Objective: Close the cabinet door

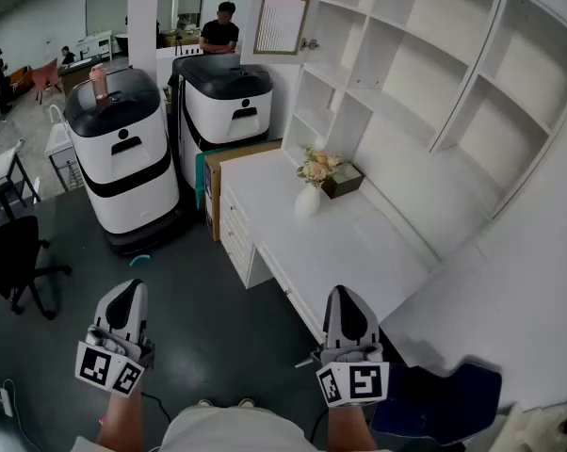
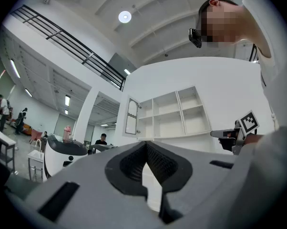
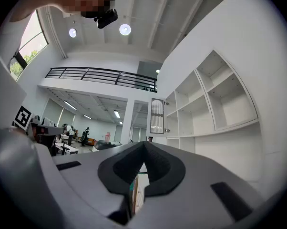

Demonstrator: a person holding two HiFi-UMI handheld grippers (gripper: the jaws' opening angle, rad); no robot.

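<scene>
The left gripper (image 1: pixel 126 299) and right gripper (image 1: pixel 346 301) hover low, fingers pressed together on nothing. Head view crops the open cabinet door (image 1: pixel 283 12) at its top.

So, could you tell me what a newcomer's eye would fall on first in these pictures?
The big white open-shelved wall unit fills the right, with its glass-panelled cabinet door swung open at the top left corner. Left of it two white-and-black rounded machines stand on the dark floor, and a white vase of flowers sits on the white desk below the shelves.
</scene>
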